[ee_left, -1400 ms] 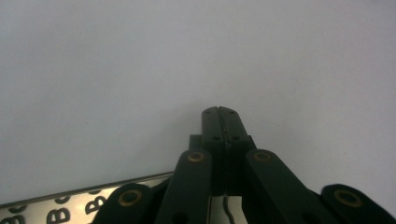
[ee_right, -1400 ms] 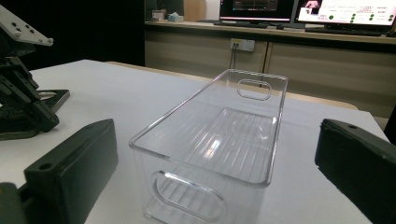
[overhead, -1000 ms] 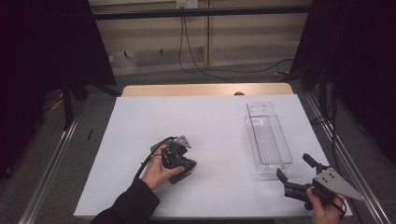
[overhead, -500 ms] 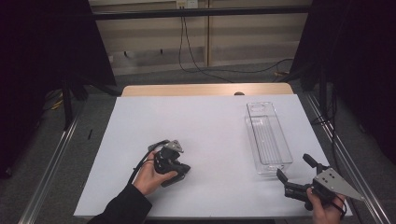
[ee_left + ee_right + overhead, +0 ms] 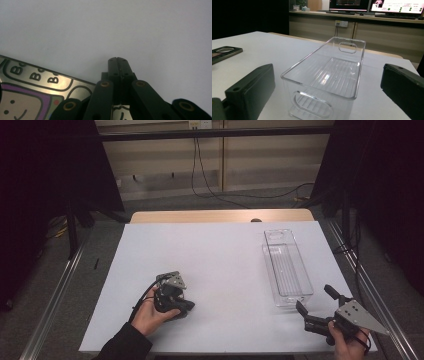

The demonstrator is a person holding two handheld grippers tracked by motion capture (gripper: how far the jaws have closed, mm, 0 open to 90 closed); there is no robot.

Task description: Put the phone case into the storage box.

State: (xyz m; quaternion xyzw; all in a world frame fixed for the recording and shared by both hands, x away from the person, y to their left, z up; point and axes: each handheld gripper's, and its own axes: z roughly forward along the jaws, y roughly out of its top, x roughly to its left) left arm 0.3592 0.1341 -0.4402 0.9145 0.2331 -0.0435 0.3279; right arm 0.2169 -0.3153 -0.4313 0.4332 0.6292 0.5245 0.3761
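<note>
A hand holds my left gripper [image 5: 186,305] low over the white table near its front left. In the left gripper view its black jaws [image 5: 117,60] stand shut, tips together, with nothing between them. A flat shiny printed thing [image 5: 32,85] with cartoon lettering lies under the jaws' base at the lower left. My right gripper [image 5: 313,298] is held at the front right, open, pointing at the near end of a clear plastic bin [image 5: 268,266]. In the right gripper view the bin [image 5: 307,56] stands empty just beyond the wide-apart jaws.
The white table sheet [image 5: 225,255] ends in a wooden strip [image 5: 220,216] at the back. Metal rails run along both sides. A flat dark-edged thing [image 5: 224,53] lies at the left edge of the right gripper view; what it is I cannot tell.
The left hand has carried its shut gripper leftward and toward the table's near edge. The right gripper and the bin have kept still.
</note>
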